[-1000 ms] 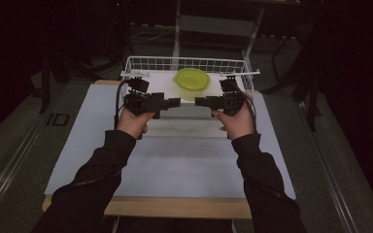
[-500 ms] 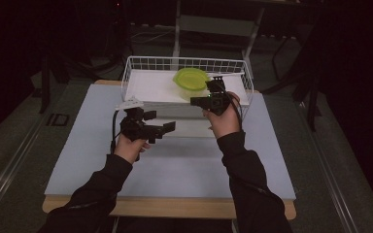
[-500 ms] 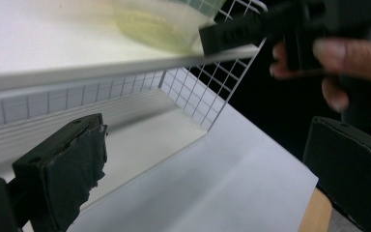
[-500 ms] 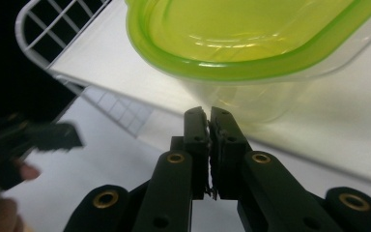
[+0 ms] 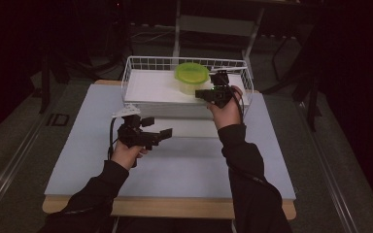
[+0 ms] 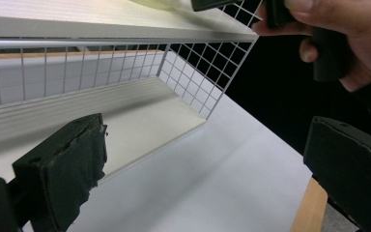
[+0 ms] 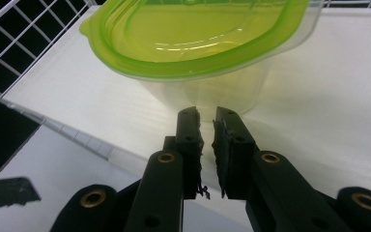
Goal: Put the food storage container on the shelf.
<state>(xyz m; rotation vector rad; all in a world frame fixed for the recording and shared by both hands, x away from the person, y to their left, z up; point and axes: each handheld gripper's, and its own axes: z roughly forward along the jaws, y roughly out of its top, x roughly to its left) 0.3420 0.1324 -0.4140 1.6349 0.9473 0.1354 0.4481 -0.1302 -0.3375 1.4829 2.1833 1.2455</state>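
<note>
Right gripper view puts my right tool [image 7: 206, 126], jaws nearly together, low-centre facing the tub [image 7: 207, 72]; I'd spread them first, while my left tool [image 5: 161, 135] waits wide apart.

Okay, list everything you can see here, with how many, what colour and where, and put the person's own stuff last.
Wire basket: one, white, at the far middle of the table, with a white floor.
Container: one, clear with a green lid, standing upright inside the basket toward its right end.
Table: one, pale grey top with a wooden front edge, under everything.
Frame: one, grey metal, behind the table in the dark.
Left tool: one, black, jaws wide apart, held over the table in front of the basket.
Right tool: one, black, jaws nearly closed with nothing between them, pointing at the container.
Sleeves: two, black, coming in from the bottom.
</note>
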